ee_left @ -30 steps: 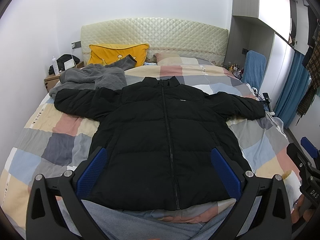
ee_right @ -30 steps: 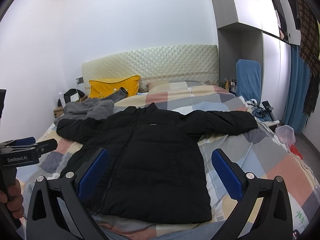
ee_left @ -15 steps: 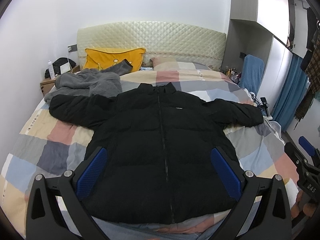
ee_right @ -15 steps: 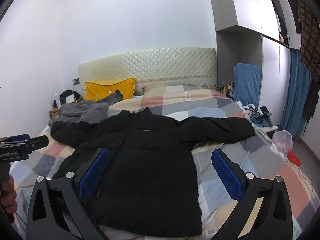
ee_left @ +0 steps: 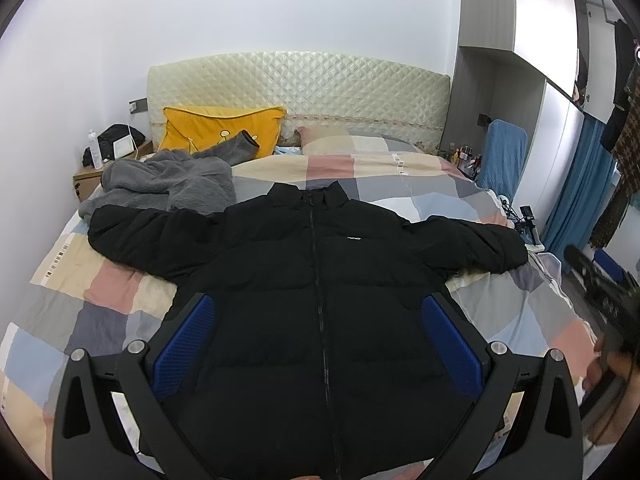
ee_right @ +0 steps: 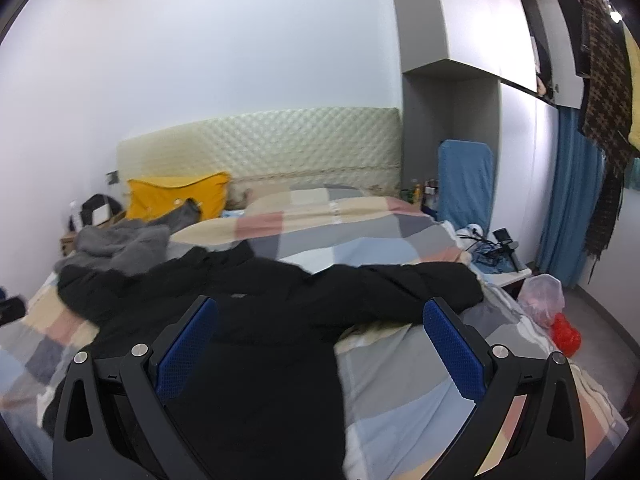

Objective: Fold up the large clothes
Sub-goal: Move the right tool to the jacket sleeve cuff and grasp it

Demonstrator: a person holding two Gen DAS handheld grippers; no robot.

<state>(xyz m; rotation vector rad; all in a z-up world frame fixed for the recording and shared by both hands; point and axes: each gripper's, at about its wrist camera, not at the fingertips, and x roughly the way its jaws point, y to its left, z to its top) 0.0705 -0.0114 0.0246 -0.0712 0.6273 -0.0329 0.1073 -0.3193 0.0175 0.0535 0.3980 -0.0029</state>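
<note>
A black puffer jacket [ee_left: 316,280] lies flat and face up on the checked bed cover [ee_left: 100,280], zipped, with both sleeves spread out sideways. My left gripper [ee_left: 318,312] is open and empty, held above the jacket's lower half. My right gripper [ee_right: 320,316] is open and empty, above the jacket's [ee_right: 260,320] right side near the right sleeve [ee_right: 420,284]. The right gripper also shows blurred at the right edge of the left wrist view [ee_left: 608,280].
A grey fleece garment [ee_left: 172,184] lies at the bed's far left, touching the left sleeve. A yellow pillow [ee_left: 220,132] leans on the quilted headboard [ee_left: 300,84]. A nightstand [ee_left: 96,172] stands left; a blue chair [ee_right: 466,184], plastic bags [ee_right: 548,300] and blue curtain [ee_right: 568,216] stand right.
Both grippers have come lower and closer to the jacket. The right wrist view has swung to the right, so the right sleeve sits nearer its middle. Both stay open.
</note>
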